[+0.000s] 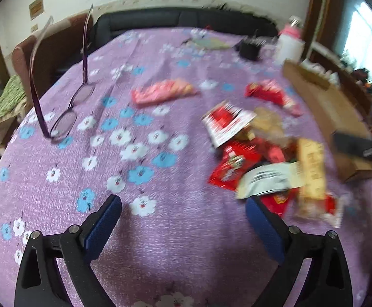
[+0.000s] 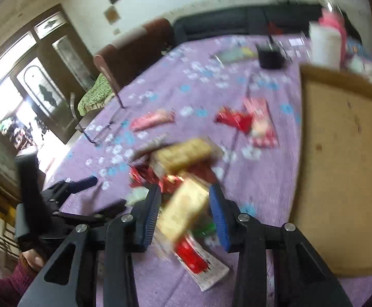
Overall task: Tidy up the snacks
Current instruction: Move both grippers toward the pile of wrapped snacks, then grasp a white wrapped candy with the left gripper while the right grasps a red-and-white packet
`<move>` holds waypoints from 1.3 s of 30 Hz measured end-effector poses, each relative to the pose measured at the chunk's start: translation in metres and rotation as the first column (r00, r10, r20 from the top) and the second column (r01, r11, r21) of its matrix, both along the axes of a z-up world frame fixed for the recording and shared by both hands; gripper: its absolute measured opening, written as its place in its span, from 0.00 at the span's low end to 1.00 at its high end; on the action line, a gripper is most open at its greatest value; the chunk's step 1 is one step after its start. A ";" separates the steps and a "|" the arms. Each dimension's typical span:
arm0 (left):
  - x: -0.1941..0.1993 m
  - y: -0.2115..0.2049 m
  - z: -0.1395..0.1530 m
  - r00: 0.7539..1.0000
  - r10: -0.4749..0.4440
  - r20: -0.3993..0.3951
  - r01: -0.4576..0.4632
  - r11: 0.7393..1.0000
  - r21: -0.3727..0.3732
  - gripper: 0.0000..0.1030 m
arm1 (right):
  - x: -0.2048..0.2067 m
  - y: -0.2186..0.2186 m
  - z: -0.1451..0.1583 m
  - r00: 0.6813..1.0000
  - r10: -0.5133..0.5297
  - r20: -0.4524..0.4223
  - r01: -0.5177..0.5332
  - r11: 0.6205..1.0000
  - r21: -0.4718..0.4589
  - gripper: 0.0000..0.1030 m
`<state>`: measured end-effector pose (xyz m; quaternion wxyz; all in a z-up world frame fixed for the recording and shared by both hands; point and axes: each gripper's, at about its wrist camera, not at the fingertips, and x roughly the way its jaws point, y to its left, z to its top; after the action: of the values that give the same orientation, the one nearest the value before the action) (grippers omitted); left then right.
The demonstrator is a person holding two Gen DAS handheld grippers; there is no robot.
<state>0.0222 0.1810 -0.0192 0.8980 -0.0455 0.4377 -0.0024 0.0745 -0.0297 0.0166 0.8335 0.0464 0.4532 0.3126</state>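
Right tool (image 2: 184, 213): nearest item in the right view, blue pads drawn in narrow around a tan wafer pack (image 2: 183, 212); the blur hides whether the pads press it or only flank it.

Under it: red-and-white sachet (image 2: 201, 266) flat on the cloth, with a green-tinted wrapper just beside it.

Left tool (image 1: 183, 220): jaws wide, nothing between them, over bare purple floral cloth (image 1: 160, 243) on the tabletop.

Snack pile (image 1: 257, 158): red foil packs, a white-and-red sachet, a grey-white pouch and clear-wrapped tan biscuits, overlapping, on the right side of the left view. A yellow wafer pack (image 1: 311, 168) stands out above the pile's right edge.

Pink pack (image 1: 162, 92): alone, beyond the pile.

Red pack (image 1: 270, 93): apart, near the carton.

Carton (image 2: 344, 168): brown cardboard, open, just right of the pile; its wall fills the right of the right view.

Glasses (image 1: 65, 94): purple frame, arms raised, far left on the cloth.

Far end: small black box (image 2: 270, 56), white bottle with pink cap (image 1: 289, 42).

Surroundings: brown chair (image 2: 134, 51), dark sofa back (image 1: 186, 19), glazed wooden door (image 2: 32, 81).

Writing: print on all wrappers is smeared and cannot be read.
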 end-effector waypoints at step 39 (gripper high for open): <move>-0.023 -0.014 0.020 0.984 -0.131 0.116 0.138 0.989 -0.053 0.79 | -0.011 0.066 -0.028 0.993 0.086 0.080 -0.059 0.953 -0.297 0.18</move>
<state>-0.0008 0.1672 0.0010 0.9172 -0.0427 0.3881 -0.0790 0.0637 0.0361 -0.0112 0.8390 -0.1094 0.4573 0.2739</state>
